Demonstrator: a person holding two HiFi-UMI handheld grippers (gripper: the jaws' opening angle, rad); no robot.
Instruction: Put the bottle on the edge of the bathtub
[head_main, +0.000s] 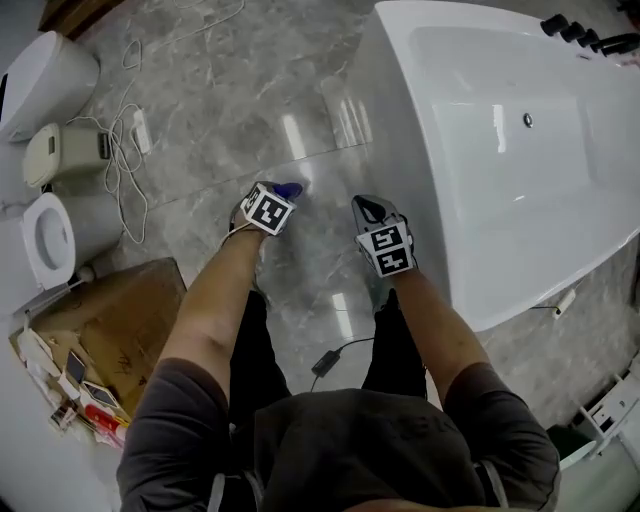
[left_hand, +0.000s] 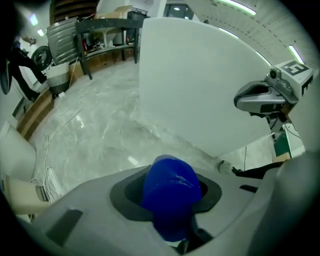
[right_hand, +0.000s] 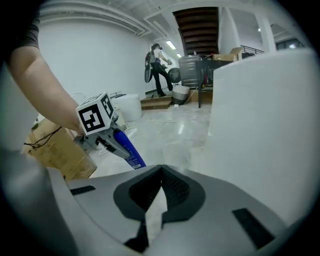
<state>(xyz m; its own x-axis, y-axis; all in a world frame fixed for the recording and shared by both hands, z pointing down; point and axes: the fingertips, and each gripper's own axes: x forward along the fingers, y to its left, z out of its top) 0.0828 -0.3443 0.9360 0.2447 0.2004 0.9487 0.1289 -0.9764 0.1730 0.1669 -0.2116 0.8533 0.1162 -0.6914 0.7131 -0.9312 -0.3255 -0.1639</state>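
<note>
A blue bottle (left_hand: 172, 192) lies between the pads of my left gripper (left_hand: 170, 200), which is shut on it. In the head view the left gripper (head_main: 275, 198) hangs over the marble floor left of the white bathtub (head_main: 420, 180), with the bottle's blue end (head_main: 290, 188) poking out in front. My right gripper (head_main: 368, 208) is beside it, close to the tub's outer wall, its jaws shut with nothing in them (right_hand: 161, 172). The right gripper view shows the left gripper (right_hand: 107, 137) carrying the bottle (right_hand: 127, 150), with the tub wall (right_hand: 270, 125) on the right.
A toilet (head_main: 45, 235) and a cardboard box (head_main: 120, 320) stand at the left, with loose cables (head_main: 125, 150) on the floor. Black taps (head_main: 590, 35) sit at the tub's far corner. A person (right_hand: 159, 65) stands far back by shelving (left_hand: 105, 35).
</note>
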